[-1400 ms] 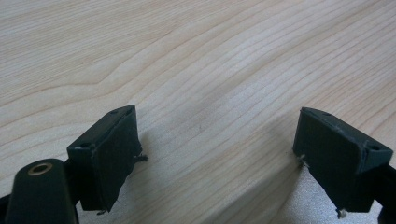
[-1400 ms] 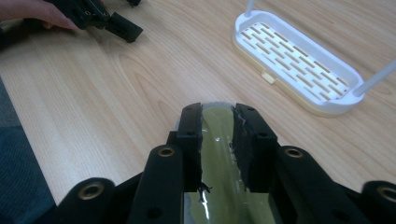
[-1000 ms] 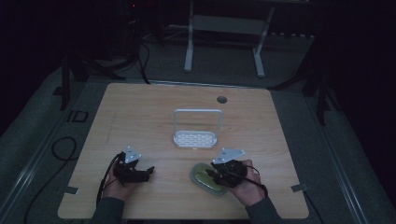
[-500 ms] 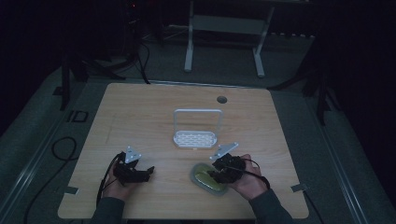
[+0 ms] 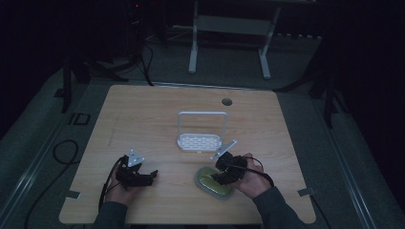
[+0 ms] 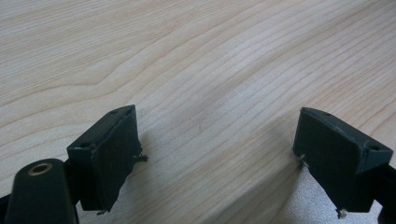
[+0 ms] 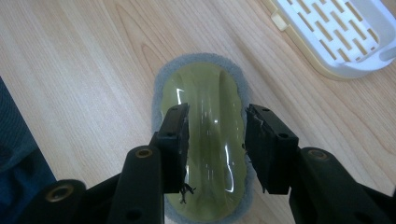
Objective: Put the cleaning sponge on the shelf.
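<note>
The right gripper (image 7: 217, 140) is poised over a green-handled scrubber (image 7: 205, 116), its two black jaws straddling the glossy handle. The jaws have just been opening: small gaps can be seen between each pad and the handle, so the scrubber sits between them but is no longer squeezed. Compared with a second ago, the right hand has barely shifted, and the scrubber lies flat on the wooden table (image 5: 143, 119) in the same spot near the front edge. This is judged to be a release, with the scrubber now set down and left resting on its grey pad.

Just beyond the scrubber, a white slotted rack (image 5: 200, 140) with an upright handle stands near the table's middle, close to the gripper but apart from the scrubber.

The left gripper (image 6: 219, 154) is held open and empty above bare wood, well apart at the front left.
</note>
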Demonstrator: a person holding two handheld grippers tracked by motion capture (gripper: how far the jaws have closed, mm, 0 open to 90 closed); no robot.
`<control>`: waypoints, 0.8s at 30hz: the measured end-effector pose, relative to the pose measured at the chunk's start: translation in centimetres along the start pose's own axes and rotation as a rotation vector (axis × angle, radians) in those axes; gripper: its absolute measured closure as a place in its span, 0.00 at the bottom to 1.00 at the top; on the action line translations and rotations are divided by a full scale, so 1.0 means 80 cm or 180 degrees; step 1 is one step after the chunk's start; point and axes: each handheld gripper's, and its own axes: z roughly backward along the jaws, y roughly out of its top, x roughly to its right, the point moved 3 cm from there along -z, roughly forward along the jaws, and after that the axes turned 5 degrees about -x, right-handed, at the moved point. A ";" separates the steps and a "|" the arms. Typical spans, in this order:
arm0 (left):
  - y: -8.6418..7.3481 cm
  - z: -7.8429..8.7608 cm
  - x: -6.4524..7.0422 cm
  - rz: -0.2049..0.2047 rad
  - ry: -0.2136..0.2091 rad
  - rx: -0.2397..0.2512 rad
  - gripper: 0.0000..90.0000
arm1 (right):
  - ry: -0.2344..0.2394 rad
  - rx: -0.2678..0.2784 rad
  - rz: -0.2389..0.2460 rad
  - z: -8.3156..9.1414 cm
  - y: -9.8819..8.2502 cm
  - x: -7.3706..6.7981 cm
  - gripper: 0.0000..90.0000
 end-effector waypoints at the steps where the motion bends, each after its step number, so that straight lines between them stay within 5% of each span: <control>1: 0.000 0.000 0.000 -0.0002 0.0000 0.0001 0.16 | 0.0000 0.0000 0.0000 0.000 0.000 0.000 0.66; 24: 0.000 0.000 0.000 0.0000 0.0004 0.0006 0.16 | 0.0076 -0.0513 0.0056 -0.004 0.023 0.004 0.65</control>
